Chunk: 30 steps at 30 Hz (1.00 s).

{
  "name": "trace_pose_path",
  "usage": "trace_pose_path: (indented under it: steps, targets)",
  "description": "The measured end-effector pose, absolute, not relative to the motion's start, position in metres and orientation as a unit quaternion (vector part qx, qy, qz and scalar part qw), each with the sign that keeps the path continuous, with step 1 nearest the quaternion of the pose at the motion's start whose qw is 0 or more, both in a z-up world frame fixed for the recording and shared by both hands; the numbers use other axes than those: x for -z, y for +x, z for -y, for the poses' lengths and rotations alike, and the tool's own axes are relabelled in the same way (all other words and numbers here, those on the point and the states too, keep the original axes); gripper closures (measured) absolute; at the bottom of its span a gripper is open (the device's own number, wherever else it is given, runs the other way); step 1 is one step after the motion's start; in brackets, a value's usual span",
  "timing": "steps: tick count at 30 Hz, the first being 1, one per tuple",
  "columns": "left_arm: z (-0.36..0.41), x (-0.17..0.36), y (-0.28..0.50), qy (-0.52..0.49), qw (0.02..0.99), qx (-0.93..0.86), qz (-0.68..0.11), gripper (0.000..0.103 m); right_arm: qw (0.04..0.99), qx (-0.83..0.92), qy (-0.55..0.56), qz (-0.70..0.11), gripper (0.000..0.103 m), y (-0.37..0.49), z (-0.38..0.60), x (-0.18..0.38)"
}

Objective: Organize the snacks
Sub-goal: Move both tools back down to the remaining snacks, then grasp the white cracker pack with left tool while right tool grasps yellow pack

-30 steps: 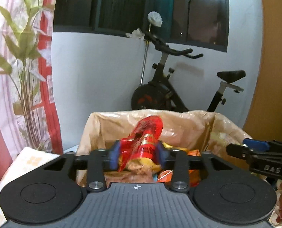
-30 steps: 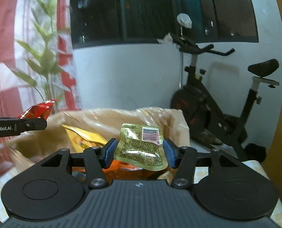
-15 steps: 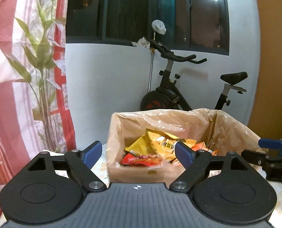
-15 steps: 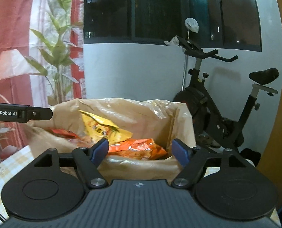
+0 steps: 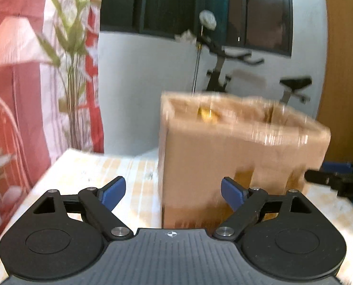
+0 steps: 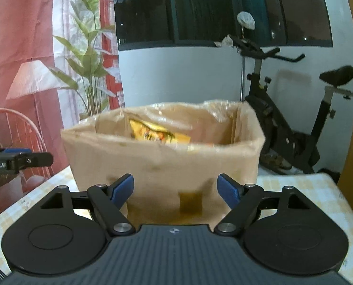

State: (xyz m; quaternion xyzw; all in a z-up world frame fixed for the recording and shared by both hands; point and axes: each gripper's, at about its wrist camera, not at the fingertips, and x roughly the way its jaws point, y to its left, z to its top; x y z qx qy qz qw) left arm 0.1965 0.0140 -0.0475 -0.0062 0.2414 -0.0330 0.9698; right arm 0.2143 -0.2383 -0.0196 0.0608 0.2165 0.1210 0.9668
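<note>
Brown cardboard box (image 6: 162,156); inside box, yellow snack bag (image 6: 158,134) with orange print. Under box, counter (image 6: 302,190) in yellow-white check. Behind box, black exercise bike (image 6: 285,118).

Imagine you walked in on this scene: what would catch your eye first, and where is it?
The brown cardboard box in the middle of the table, with a yellow snack bag poking up inside. Behind it to the right stands a black exercise bike, and to the left a leafy plant.

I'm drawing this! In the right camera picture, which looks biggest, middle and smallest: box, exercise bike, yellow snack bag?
1. Cardboard box, though it's nearest the camera.
2. Exercise bike, farther back.
3. Yellow snack bag, partly hidden inside the box.
</note>
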Motion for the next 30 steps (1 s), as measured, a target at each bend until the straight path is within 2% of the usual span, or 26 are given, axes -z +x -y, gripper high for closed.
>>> trace_pose_path:
  steps: [11, 21, 24, 26, 30]
  targets:
    - [-0.006, 0.117, 0.187, -0.007, 0.936, 0.087, -0.342, 0.016, 0.949, -0.100, 0.080, -0.287, 0.023, 0.203, 0.236, 0.087]
    - [0.022, 0.154, 0.181, 0.039, 0.913, 0.129, -0.386, 0.018, 0.938, -0.079, 0.078, -0.329, 0.023, 0.195, 0.239, 0.141]
    - [0.027, 0.161, 0.181, 0.053, 0.910, 0.135, -0.388, 0.029, 0.936, -0.080, 0.077, -0.333, 0.024, 0.192, 0.238, 0.148]
    - [0.029, 0.166, 0.181, 0.065, 0.908, 0.132, -0.391, 0.052, 0.936, -0.084, 0.076, -0.334, 0.025, 0.189, 0.237, 0.151]
    - [0.025, 0.168, 0.180, 0.055, 0.911, 0.116, -0.392, 0.054, 0.938, -0.094, 0.062, -0.327, 0.026, 0.186, 0.231, 0.151]
